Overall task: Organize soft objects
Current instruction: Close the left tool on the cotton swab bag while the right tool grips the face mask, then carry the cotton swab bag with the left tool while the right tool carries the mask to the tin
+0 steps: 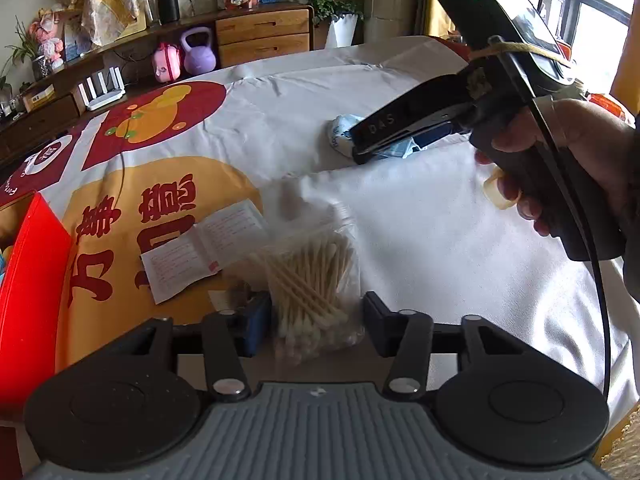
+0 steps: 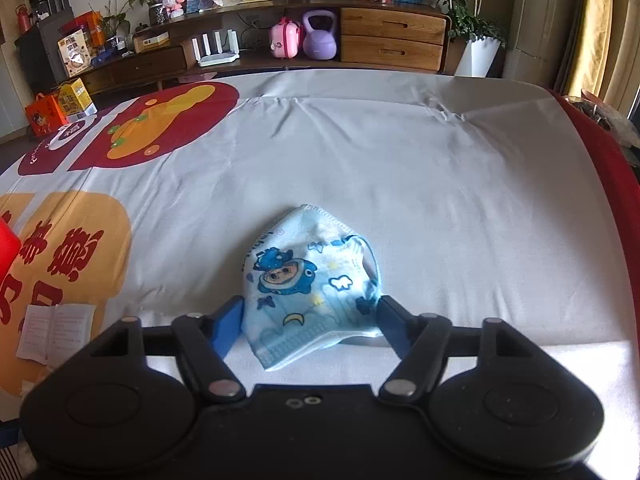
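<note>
A clear bag of cotton swabs [image 1: 316,276] lies on the white printed cloth [image 1: 400,220], close in front of the left wrist camera. My left gripper [image 1: 316,320] has a pad against each side of the bag. A light blue child's face mask [image 2: 304,280] with cartoon prints lies bunched on the cloth [image 2: 400,180]. My right gripper [image 2: 312,320] straddles it, its blue pads [image 2: 230,328] touching both of the mask's edges. In the left wrist view a hand [image 1: 560,152] holds the right gripper [image 1: 360,148] down over the mask [image 1: 340,132].
A red box [image 1: 28,280] stands at the cloth's left edge. A folded paper leaflet [image 1: 200,248] lies beside the swab bag, and the leaflet [image 2: 56,332] also shows at the lower left of the right wrist view. A wooden sideboard [image 2: 392,40] with a purple kettlebell [image 2: 318,36] runs behind the table.
</note>
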